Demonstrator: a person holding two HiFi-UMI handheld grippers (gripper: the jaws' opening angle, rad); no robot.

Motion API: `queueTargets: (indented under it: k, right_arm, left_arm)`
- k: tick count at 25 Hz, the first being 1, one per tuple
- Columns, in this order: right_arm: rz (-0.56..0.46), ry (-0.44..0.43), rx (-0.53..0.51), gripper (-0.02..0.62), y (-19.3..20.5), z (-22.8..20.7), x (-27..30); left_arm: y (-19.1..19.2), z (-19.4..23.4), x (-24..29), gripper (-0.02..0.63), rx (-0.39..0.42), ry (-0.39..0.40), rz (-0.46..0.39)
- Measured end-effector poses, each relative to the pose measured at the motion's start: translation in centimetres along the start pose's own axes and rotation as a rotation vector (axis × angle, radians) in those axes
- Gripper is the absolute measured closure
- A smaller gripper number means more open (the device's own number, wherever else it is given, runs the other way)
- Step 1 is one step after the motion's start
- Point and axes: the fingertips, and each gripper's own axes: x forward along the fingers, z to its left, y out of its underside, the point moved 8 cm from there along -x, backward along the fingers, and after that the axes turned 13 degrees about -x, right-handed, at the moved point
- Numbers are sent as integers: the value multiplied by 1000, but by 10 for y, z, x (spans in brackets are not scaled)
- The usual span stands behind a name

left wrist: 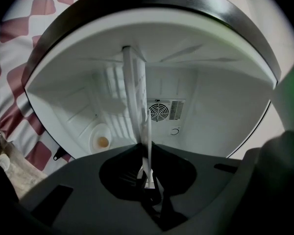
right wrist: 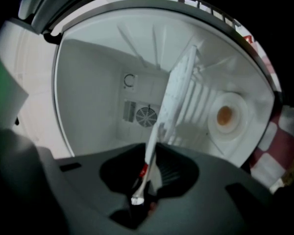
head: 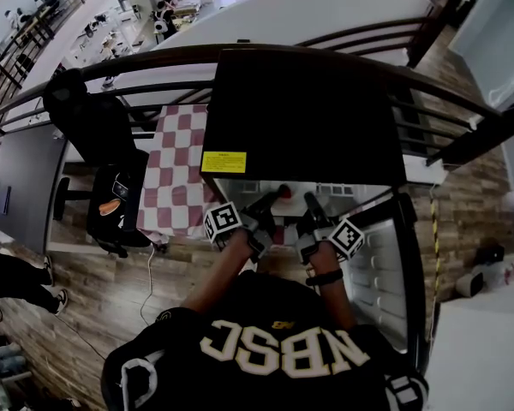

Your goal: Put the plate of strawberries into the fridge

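Head view, arms (head: 227,274) extended into fridge (head: 308,118), right gripper (head: 311,205) jaws opening around plate (right wrist: 179,89)

Wide fisheye pictures, bent at the edges and ringed by black vignette. In the head view, the bright, washed-out background at the top contrasts with the black boxy fridge (head: 308,110), whose top stays dark and flat. Both gripper views look into its white interior, evenly and softly lit, with faint shadows along the ribs. The thin white plate (right wrist: 179,87), close to the lens, is blurred. A green tint smears one edge.
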Motion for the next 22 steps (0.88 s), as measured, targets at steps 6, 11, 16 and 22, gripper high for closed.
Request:
queueTargets:
  k: [6,11,16,22]
  right_arm:
    - [-30,-51,-163,396,0,11,-5]
    - [-37,-6,-159,373,8,12,-17]
    - [-27,-61,-371,371,6,18,-21]
    - [-17,-46,-516,371,12,20,-35]
  left_arm:
    - [6,-8,-6,519,58,33,27]
    - [5,-11,-12,460,112,42,21]
    - [9,-11,-26,437,265,2,24]
    - [16,-7,-45,436,455,-6,38]
